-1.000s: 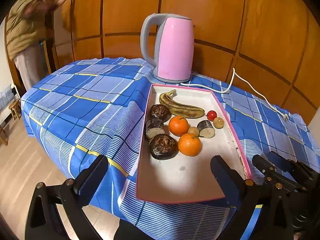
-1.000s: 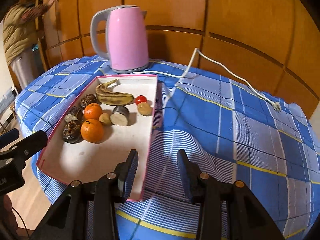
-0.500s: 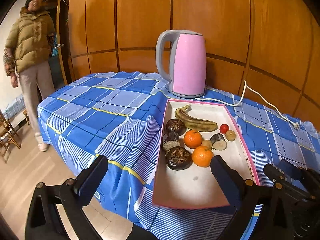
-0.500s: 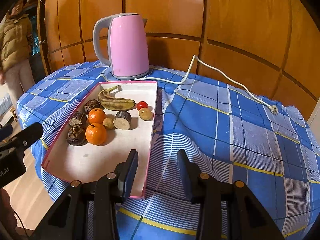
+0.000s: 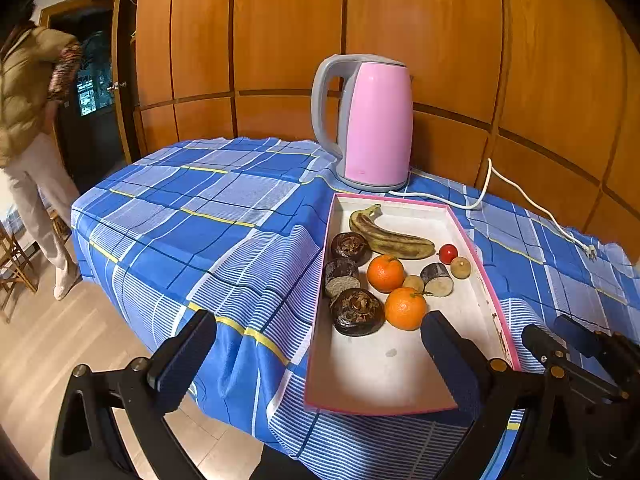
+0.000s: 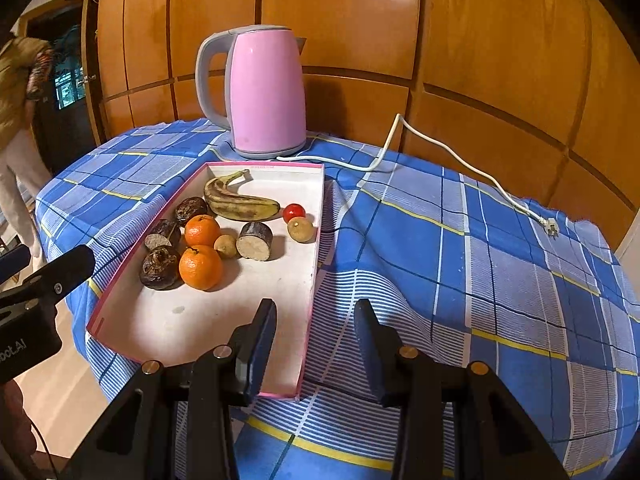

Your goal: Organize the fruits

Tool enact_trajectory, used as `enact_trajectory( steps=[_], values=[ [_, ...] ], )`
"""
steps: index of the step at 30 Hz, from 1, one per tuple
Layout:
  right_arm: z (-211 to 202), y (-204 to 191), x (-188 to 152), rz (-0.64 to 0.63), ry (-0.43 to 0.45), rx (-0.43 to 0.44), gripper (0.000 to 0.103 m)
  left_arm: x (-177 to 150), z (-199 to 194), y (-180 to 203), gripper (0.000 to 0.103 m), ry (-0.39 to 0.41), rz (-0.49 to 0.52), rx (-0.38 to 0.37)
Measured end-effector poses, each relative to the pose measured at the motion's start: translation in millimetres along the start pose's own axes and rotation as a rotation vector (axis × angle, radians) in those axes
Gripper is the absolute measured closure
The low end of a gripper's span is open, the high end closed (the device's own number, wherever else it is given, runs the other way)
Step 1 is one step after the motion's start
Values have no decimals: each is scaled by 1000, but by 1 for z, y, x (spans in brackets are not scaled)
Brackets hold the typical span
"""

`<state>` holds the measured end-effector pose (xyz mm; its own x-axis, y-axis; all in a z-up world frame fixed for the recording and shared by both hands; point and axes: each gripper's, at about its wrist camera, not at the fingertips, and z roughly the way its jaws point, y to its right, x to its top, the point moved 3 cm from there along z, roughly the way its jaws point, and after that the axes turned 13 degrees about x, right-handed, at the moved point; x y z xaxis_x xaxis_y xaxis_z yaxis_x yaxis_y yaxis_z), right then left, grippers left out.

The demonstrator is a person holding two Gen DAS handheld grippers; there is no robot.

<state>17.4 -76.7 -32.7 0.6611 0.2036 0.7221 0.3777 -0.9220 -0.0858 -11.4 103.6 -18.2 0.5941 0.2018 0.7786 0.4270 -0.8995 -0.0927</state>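
Note:
A white tray with a pink rim [image 5: 476, 248] [image 6: 316, 240] lies on the blue checked tablecloth. In it are a spotted banana [image 5: 390, 238] [image 6: 240, 202], two oranges [image 5: 386, 273] [image 5: 405, 308], three dark brown fruits [image 5: 356, 312], a cut purple-skinned piece [image 5: 438, 280], a cherry tomato [image 5: 448, 253] and small tan fruits [image 5: 460, 267]. My left gripper [image 5: 316, 360] hangs wide open before the tray's near end, holding nothing. My right gripper [image 6: 316, 344] stands narrowly open over the tray's near right rim, its pads apart from it.
A pink kettle [image 5: 376, 124] [image 6: 266, 92] stands behind the tray. Its white cord [image 6: 460, 160] trails right across the cloth to a loose plug [image 6: 550, 228]. Wood panelling backs the table. A person in an olive jacket [image 5: 24, 92] stands at the far left by a doorway.
The left wrist view has tilted up, showing more wall and floor. The person at the left has shifted. Both grippers keep the same opening, and the fruits have not moved.

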Motion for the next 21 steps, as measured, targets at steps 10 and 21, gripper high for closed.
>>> enact_trajectory(
  steps=[10, 21],
  values=[
    [-1, -3, 1, -9, 5, 1, 62, 0, 0, -1, 0, -2, 0, -1],
    [0, -3, 1, -13, 6, 1, 62, 1, 0, -1, 0, -3, 1, -2]
  ],
)
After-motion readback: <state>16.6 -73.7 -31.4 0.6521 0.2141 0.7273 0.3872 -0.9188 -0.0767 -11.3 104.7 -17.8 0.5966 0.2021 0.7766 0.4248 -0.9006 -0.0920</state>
